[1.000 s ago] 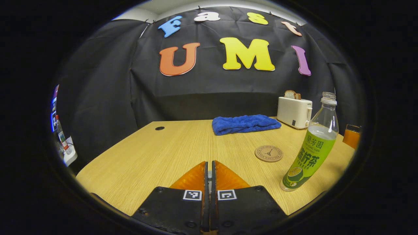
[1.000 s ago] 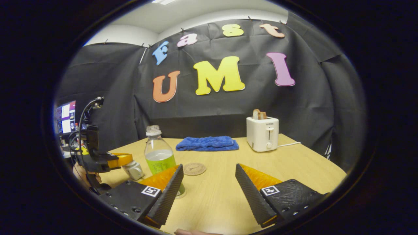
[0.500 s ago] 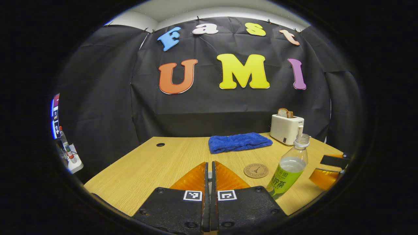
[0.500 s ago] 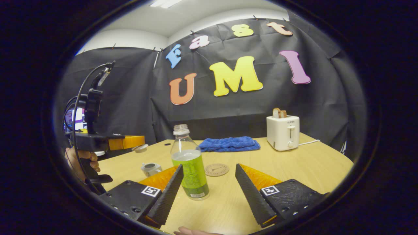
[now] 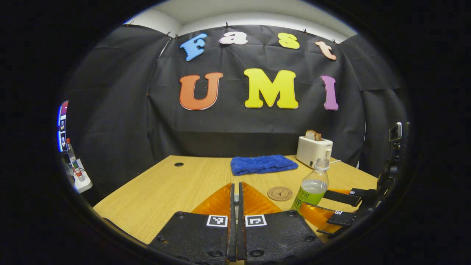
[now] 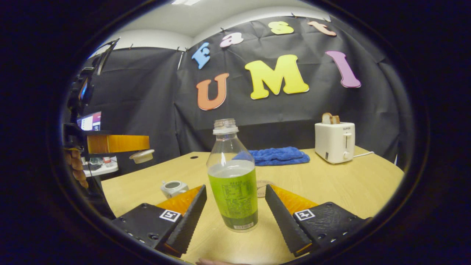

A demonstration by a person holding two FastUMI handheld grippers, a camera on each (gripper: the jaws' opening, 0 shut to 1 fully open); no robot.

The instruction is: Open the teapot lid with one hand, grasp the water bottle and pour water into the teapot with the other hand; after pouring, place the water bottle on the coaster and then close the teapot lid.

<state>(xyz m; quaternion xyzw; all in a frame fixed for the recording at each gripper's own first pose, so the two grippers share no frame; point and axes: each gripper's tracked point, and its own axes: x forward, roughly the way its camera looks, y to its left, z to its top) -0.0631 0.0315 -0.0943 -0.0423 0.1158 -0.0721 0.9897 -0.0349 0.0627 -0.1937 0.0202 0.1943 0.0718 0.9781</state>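
Right tool (image 6: 235,206) | we see it spread around the water bottle (image 6: 233,184) | left tool (image 5: 235,198) pinching teapot lid (image 6: 141,156) | teapot (image 6: 172,188) open on bench (image 6: 331,184)

Clear uncapped green-labelled plastic water bottle (image 6: 232,176) upright between right gripper (image 6: 235,209) fingers, untouched; small white lidless ceramic teapot (image 6: 172,188) left; round white lid (image 6: 141,156) raised, pinched in left gripper (image 6: 145,143).

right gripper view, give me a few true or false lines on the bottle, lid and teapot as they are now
1. The water bottle stands between the right gripper's open fingers, untouched. True.
2. The bottle wears a cap. False: its neck is bare.
3. The left gripper holds the teapot lid up in the air. True.
4. The teapot is closed. False: its top is open.
5. The bottle rests on the coaster. False: it stands on the table, nearer than the coaster.
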